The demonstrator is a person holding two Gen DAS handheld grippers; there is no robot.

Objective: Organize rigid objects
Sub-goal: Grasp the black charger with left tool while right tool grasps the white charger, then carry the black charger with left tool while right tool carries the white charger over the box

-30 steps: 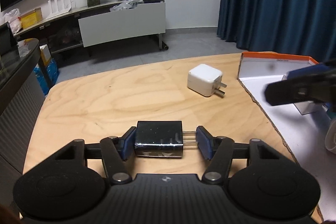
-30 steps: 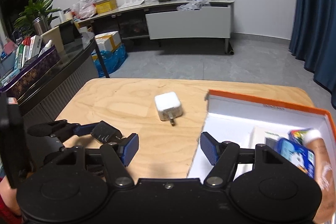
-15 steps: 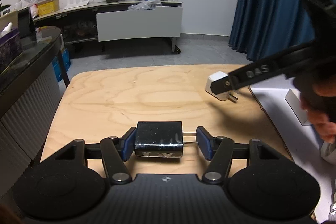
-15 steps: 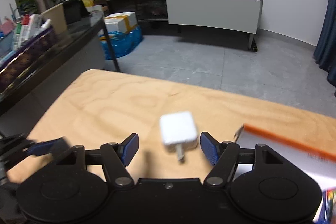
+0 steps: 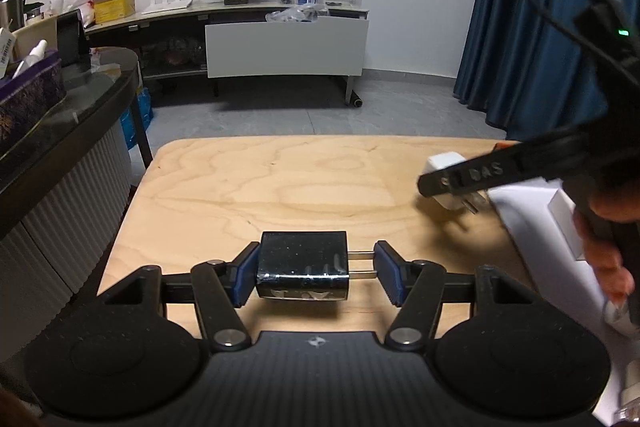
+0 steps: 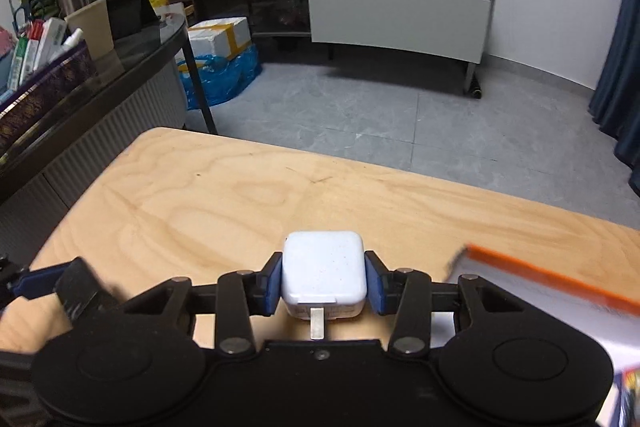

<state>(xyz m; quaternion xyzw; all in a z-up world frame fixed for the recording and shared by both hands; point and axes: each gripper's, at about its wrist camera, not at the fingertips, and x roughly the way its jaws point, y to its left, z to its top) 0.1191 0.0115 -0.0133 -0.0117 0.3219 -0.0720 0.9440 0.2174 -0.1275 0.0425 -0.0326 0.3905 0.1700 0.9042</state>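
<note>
Chargers fill both grippers above a pale wooden tabletop: the left gripper is clamped on a black charger, one pad on its body and the other on the tips of its two prongs, holding it just clear of the wood. The right gripper is closing its jaws on a white charger, blue pads at both its sides and its prong pointing back toward the camera, beside an orange-edged box at the tabletop's right.
</note>
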